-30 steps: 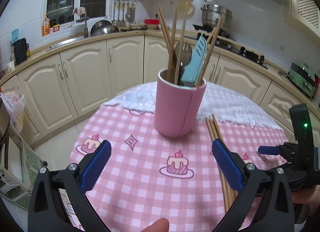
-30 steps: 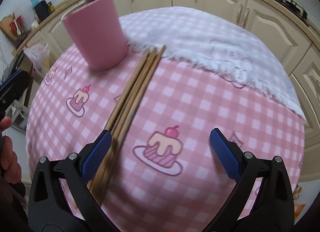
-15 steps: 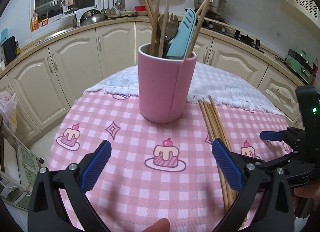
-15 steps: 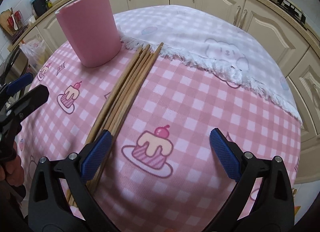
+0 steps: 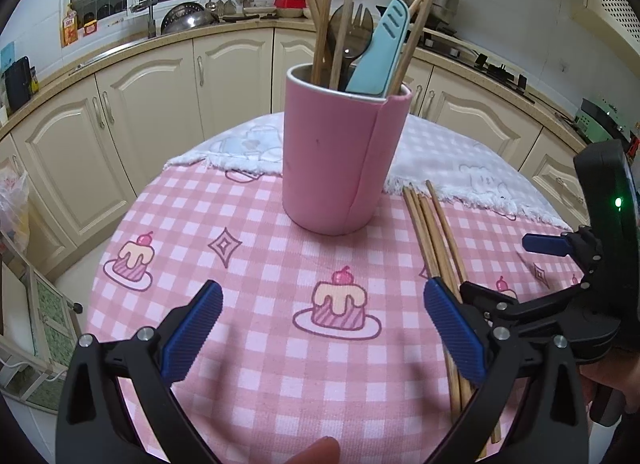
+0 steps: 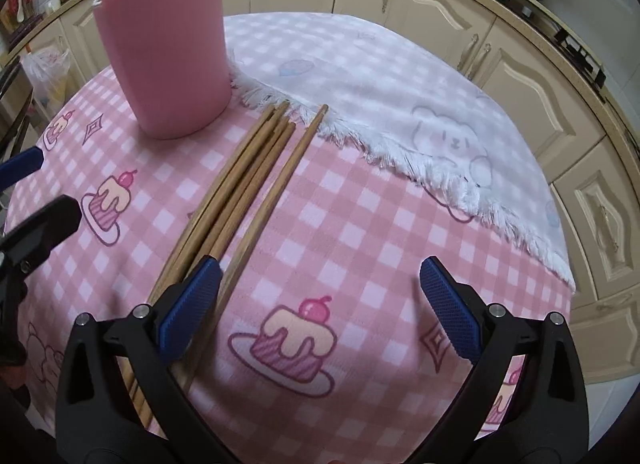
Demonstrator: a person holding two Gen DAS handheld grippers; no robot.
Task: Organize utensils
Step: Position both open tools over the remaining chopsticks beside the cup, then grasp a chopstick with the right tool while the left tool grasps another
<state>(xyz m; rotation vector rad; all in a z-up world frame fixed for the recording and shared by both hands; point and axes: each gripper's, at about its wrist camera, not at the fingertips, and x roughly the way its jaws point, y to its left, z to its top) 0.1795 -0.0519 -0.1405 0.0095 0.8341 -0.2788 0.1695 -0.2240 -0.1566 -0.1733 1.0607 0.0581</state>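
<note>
Both my tongs gape, holding nothing. The chopsticks (image 6: pixel 256 184) lie on the tablecloth (image 6: pixel 360 224), running under my right tongs' (image 6: pixel 320 300) left finger; the pink cup (image 5: pixel 340 160) stands ahead of my left tongs (image 5: pixel 322 328).

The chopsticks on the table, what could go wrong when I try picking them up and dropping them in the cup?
1. The chopsticks lie flat and bunched together, one slightly apart; the open right gripper may grab several or roll them away.
2. The pink cup is tall and already crowded with utensils; bumping it could tip it.
3. The left gripper sits close by, so the two could collide.
</note>
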